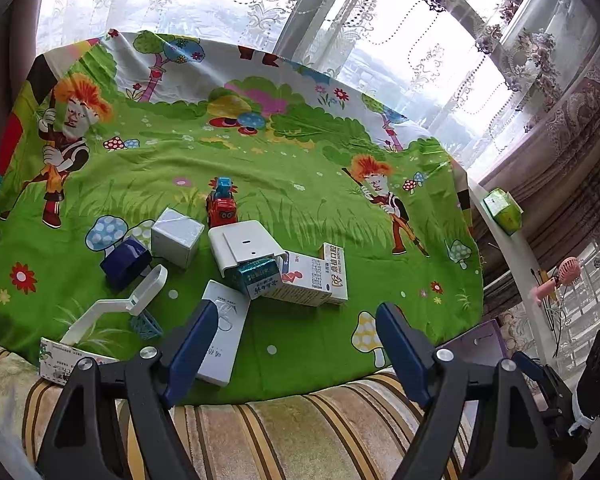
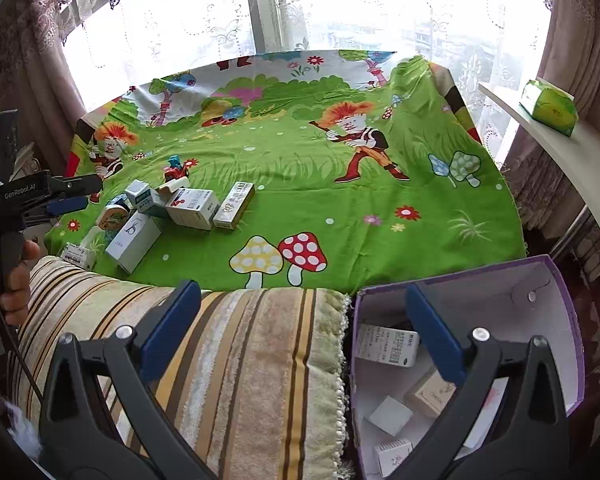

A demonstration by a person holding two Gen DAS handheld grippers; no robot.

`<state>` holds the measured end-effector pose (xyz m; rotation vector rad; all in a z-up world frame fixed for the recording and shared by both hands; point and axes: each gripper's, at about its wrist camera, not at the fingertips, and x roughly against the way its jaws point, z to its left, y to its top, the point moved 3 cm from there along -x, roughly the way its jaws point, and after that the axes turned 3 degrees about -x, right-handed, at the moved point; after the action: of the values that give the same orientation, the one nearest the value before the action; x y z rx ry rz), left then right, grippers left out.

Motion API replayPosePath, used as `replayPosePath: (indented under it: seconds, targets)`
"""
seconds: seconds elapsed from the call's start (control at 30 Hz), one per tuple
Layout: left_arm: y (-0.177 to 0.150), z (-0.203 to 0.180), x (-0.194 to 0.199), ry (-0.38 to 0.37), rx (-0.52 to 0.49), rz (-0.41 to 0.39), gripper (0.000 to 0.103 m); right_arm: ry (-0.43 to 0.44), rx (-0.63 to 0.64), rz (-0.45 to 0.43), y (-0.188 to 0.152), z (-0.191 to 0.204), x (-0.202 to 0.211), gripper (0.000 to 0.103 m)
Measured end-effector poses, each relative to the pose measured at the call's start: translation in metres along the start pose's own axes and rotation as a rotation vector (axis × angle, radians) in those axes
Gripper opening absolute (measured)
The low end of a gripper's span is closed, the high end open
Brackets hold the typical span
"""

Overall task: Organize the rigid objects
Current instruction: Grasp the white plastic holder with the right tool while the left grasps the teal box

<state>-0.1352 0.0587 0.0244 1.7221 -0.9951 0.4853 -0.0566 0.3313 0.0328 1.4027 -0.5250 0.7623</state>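
A cluster of small boxes lies on the green cartoon cloth: a flat white box (image 1: 224,336), a white medicine box (image 1: 314,276), a white device (image 1: 244,246), a silver cube box (image 1: 177,236), a dark blue box (image 1: 125,262) and a red toy car (image 1: 221,204). My left gripper (image 1: 296,340) is open and empty just in front of the flat white box. My right gripper (image 2: 300,320) is open and empty over the striped cushion edge, beside a purple-rimmed box (image 2: 556,280) that holds several small cartons. The cluster also shows in the right wrist view (image 2: 188,208), with the left gripper (image 2: 66,196) beside it.
A striped cushion (image 2: 252,360) runs along the front edge. A white shelf (image 2: 572,152) at the right carries a green tissue pack (image 2: 550,108). Lace curtains and a window stand behind the table. A white plastic hook piece (image 1: 116,304) lies left of the boxes.
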Motion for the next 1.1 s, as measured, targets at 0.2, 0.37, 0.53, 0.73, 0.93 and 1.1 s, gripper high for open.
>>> replayPosePath:
  seconds: [0.2,0.37,0.53,0.73,0.93,1.1]
  targets:
    - [0.014,0.016,-0.020,0.012,0.073,0.059,0.082,0.050,0.054,0.051,0.018,0.032,-0.033,0.102]
    - [0.020,0.025,-0.042,-0.003,0.147,0.123,0.072,0.065,0.094,0.097,0.038,0.047,-0.059,0.102]
    - [0.011,0.020,-0.057,0.046,0.121,0.123,0.069,0.064,0.065,0.137,0.071,0.046,-0.080,0.102]
    - [0.003,0.011,-0.069,0.103,0.084,0.084,0.063,0.067,0.110,0.176,0.117,0.073,-0.108,0.102]
    - [-0.002,0.029,-0.051,0.139,0.112,0.033,0.063,0.140,0.129,0.266,0.128,0.114,-0.147,0.102]
    - [-0.015,0.037,-0.036,0.148,0.133,-0.009,0.063,0.128,0.193,0.363,0.127,0.154,-0.182,0.102]
